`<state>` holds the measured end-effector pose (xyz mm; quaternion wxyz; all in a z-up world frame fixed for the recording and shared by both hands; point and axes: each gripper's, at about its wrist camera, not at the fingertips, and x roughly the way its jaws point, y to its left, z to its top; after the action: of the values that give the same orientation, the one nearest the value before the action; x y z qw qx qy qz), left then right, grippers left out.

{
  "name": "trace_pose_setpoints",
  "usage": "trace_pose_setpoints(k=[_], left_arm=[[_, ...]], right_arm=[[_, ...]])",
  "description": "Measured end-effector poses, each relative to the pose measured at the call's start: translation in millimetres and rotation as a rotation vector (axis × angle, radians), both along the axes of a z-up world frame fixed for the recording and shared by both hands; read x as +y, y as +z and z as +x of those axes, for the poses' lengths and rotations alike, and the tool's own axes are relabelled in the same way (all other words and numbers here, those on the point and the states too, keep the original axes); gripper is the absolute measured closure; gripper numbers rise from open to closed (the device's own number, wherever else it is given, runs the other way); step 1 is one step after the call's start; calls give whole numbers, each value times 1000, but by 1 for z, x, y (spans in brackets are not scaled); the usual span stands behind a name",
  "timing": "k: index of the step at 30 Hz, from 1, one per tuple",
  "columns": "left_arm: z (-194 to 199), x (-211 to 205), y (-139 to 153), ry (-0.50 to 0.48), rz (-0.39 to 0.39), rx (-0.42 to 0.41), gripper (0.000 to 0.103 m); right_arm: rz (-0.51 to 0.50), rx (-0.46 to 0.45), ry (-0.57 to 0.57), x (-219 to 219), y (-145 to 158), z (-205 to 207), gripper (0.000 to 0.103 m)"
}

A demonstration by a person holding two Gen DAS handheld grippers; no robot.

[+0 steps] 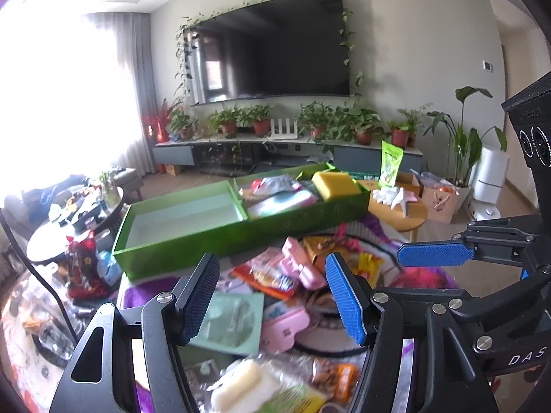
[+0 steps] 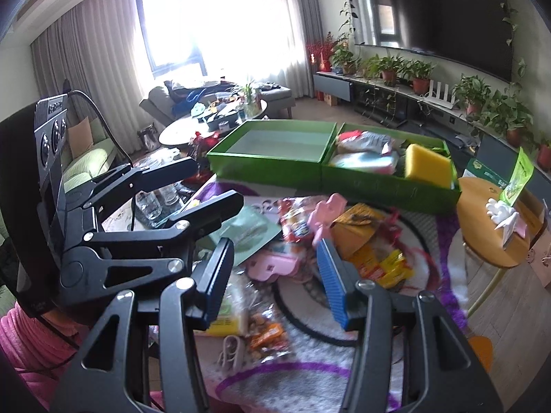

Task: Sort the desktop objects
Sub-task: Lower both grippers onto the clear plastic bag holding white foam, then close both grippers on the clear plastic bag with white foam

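Observation:
A pile of snack packets and small items lies on a purple-and-white cloth. It includes a pale green sachet (image 1: 230,320), a pink case (image 1: 292,323) and an orange carton (image 2: 358,230). Behind the pile stands a long green box (image 1: 193,241): its left compartment is empty, its right one holds packets and a yellow sponge (image 1: 335,184). My left gripper (image 1: 272,296) hangs open above the pile, nothing between its fingers. My right gripper (image 2: 275,272) is also open over the pile, to the right of the left gripper (image 2: 217,182).
A round yellow side table (image 1: 413,218) with a white figurine stands right of the box. A dark round coffee table (image 1: 51,241) with clutter is at the left, drinking glasses (image 2: 151,203) nearer. A pink sleeve (image 2: 31,337) shows at the lower left.

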<state>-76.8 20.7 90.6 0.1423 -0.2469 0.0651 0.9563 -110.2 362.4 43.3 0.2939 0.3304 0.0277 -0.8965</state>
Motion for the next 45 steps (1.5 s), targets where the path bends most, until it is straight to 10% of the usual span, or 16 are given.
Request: trace_pose_setpoints(k=[25, 45], left_arm=[[25, -75, -97, 141, 3, -144, 38], [41, -86, -107, 137, 39, -193, 38]], right_arm=[[45, -159, 120, -73, -97, 14, 53], [9, -185, 142, -86, -98, -9, 46]])
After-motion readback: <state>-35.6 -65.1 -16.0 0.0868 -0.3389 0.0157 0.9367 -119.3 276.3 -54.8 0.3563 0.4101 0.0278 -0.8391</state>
